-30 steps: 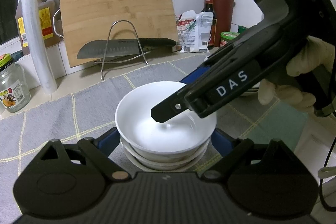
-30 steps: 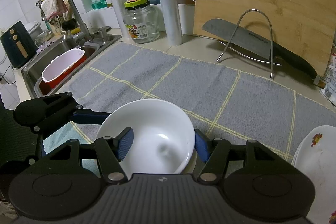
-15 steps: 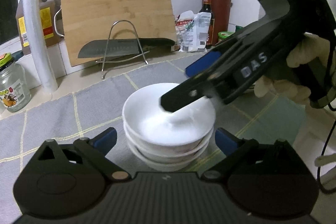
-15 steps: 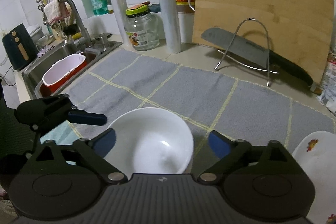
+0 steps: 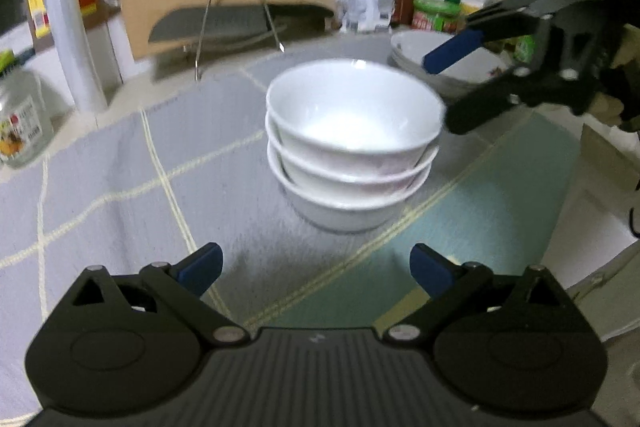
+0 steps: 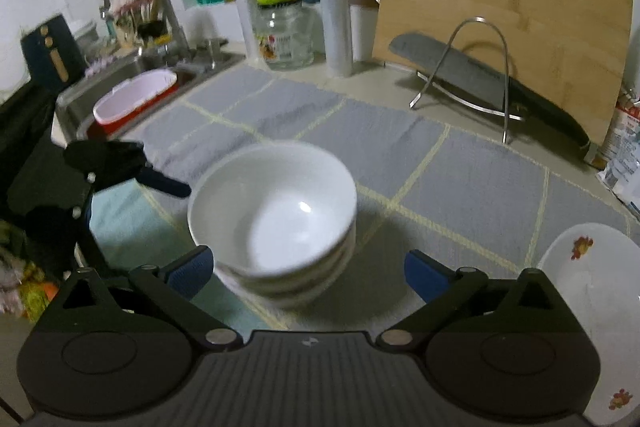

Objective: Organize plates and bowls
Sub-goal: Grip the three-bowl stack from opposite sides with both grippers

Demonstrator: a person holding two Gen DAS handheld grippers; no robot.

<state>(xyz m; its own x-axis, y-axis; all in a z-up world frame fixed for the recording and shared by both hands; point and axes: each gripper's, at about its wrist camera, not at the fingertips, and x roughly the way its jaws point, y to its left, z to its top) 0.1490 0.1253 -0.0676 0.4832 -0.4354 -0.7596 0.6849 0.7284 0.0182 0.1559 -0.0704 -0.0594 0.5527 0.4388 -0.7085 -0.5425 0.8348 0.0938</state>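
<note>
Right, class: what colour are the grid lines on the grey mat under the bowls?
Pale yellow lines on the grey mat, clearest in the right wrist view.

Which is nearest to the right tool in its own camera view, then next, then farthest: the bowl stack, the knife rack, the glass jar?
1. Bowl stack, just ahead of the right tool.
2. Knife rack, right, mid-counter.
3. Glass jar, back wall, left of centre.

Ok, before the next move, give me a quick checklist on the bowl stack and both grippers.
1. Left gripper clear of the bowl stack: ok, open and empty.
2. Right gripper released: ok, jaws opening, nothing between them.
3. Three bowls nested upright on the grey mat: ok.
4. Top bowl seated level: cannot tell, blurred.
5. Flowered plates apart from the stack: ok.
</note>
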